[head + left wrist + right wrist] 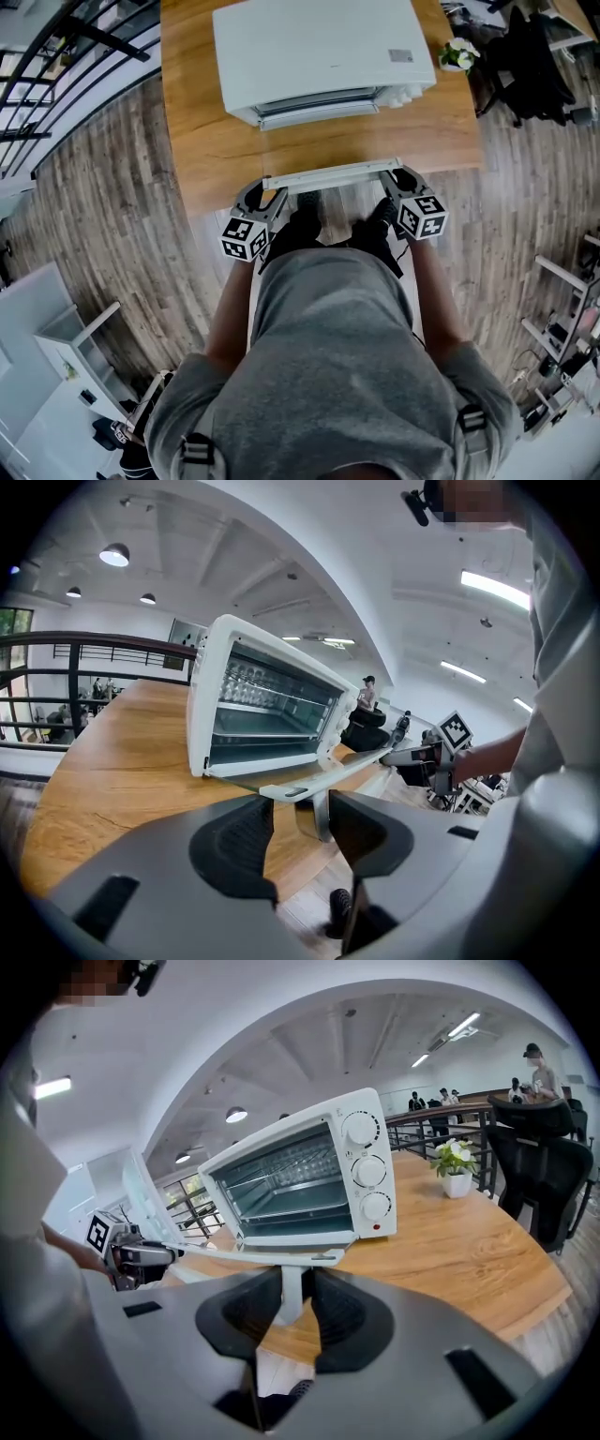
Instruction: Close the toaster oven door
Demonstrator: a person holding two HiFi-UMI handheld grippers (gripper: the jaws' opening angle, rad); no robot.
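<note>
Overhead, the toaster oven (319, 52) sits on the surface (202, 112), its door (328, 175) dropped level, not yet closed. Left gripper view: my left gripper (300, 810) has its jaws wide, the handle (321, 819) loose between them. Right gripper view: my right gripper (294, 1290) has its jaws pinching the handle (289, 1296).

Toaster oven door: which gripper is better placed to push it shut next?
Right, likely. On the right gripper the jaws pinch the door handle by its post; on the left gripper they stand wide, with a gap beside the post.
</note>
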